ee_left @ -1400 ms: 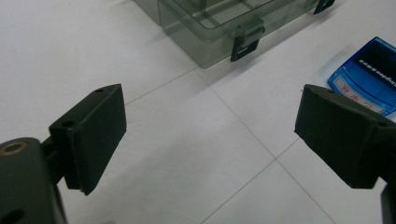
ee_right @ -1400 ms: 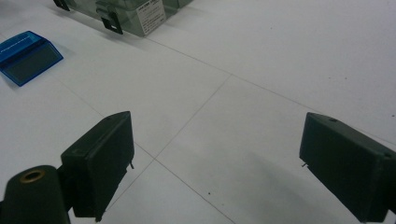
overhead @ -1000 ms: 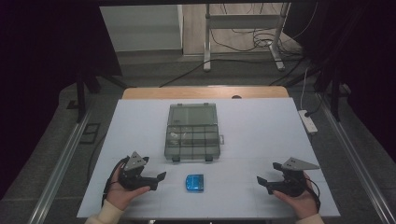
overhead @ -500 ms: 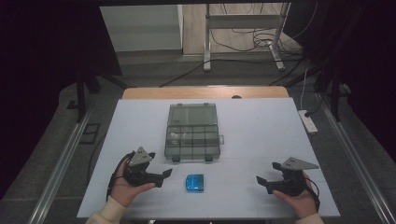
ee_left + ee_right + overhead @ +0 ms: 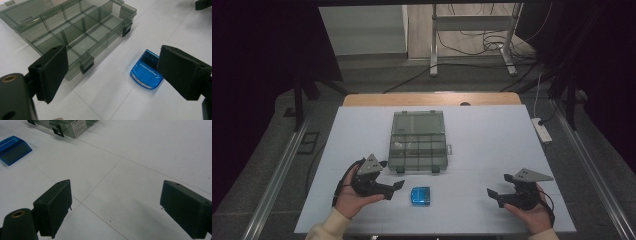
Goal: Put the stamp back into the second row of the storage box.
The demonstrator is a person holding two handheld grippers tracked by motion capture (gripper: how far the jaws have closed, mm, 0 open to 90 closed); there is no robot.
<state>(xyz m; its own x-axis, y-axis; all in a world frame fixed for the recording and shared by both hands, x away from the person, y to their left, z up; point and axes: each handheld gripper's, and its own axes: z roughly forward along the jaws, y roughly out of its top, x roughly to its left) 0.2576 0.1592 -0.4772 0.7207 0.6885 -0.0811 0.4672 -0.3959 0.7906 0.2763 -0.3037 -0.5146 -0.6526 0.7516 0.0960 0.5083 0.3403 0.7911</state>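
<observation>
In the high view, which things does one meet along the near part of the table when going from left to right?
left gripper → small blue case → right gripper

A white table (image 5: pixel 492 145) carries a smoky clear compartment box (image 5: pixel 417 142) near its middle, lid shut and latches facing the person. Just in front of the box lies a small blue case (image 5: pixel 420 195), apart from it
</observation>
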